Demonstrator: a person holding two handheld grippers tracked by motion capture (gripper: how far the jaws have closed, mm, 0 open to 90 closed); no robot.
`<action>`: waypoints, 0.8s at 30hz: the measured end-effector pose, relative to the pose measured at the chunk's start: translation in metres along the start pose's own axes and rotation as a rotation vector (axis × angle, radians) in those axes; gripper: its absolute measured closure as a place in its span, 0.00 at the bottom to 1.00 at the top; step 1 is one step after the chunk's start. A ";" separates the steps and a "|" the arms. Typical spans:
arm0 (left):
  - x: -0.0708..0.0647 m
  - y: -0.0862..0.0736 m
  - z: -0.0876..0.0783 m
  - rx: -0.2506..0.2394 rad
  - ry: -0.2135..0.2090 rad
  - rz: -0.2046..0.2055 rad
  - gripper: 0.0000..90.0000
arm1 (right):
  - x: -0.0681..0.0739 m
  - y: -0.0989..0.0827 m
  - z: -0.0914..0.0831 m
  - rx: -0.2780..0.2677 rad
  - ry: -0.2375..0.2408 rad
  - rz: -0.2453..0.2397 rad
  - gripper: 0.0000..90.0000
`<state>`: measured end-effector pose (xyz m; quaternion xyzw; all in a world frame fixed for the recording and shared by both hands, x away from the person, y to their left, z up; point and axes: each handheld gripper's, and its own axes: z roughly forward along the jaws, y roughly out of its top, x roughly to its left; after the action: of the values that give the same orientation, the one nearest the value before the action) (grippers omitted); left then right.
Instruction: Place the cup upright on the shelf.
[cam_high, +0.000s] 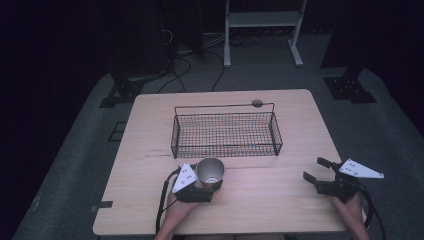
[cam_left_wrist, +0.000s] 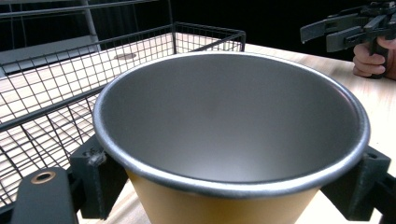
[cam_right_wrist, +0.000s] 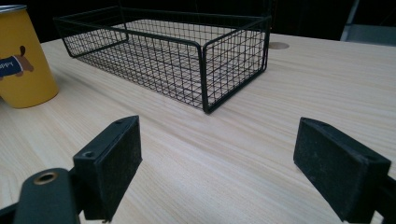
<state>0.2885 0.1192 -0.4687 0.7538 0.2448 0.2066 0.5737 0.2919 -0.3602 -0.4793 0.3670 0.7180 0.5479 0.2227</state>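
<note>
The yellow cup (cam_left_wrist: 224, 140) stands upright on the table (cam_high: 280, 200) between the left gripper (cam_high: 207, 186)'s jaws, clamped on both sides, just before the wire basket (cam_high: 225, 134), while the right gripper (cam_high: 316, 171) hangs wide open, empty.

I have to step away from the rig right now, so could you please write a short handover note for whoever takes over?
Left gripper: fingers on either side of the yellow cup, just below its rim; grip looks closed on it. The cup stands upright on the table, just in front of the wire basket, and looks empty.
Right gripper: open, holding nothing, at the table's right side, apart from the cup and basket.
Done: cup grasped.
Left: probably lift the cup and set it in the basket, which has nothing in it yet.
</note>
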 end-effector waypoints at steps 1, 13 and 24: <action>0.000 0.000 0.000 0.001 0.001 -0.001 0.15 | 0.000 0.000 0.000 0.000 0.000 0.000 0.16; 0.001 0.012 0.001 -0.022 -0.010 0.000 0.16 | 0.000 0.000 0.000 -0.003 0.000 0.006 0.16; 0.006 0.035 0.009 -0.037 -0.033 0.029 0.16 | -0.001 0.000 -0.001 -0.006 0.001 0.007 0.16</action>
<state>0.3029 0.1080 -0.4367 0.7499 0.2207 0.2069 0.5883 0.2919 -0.3611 -0.4791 0.3685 0.7150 0.5511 0.2218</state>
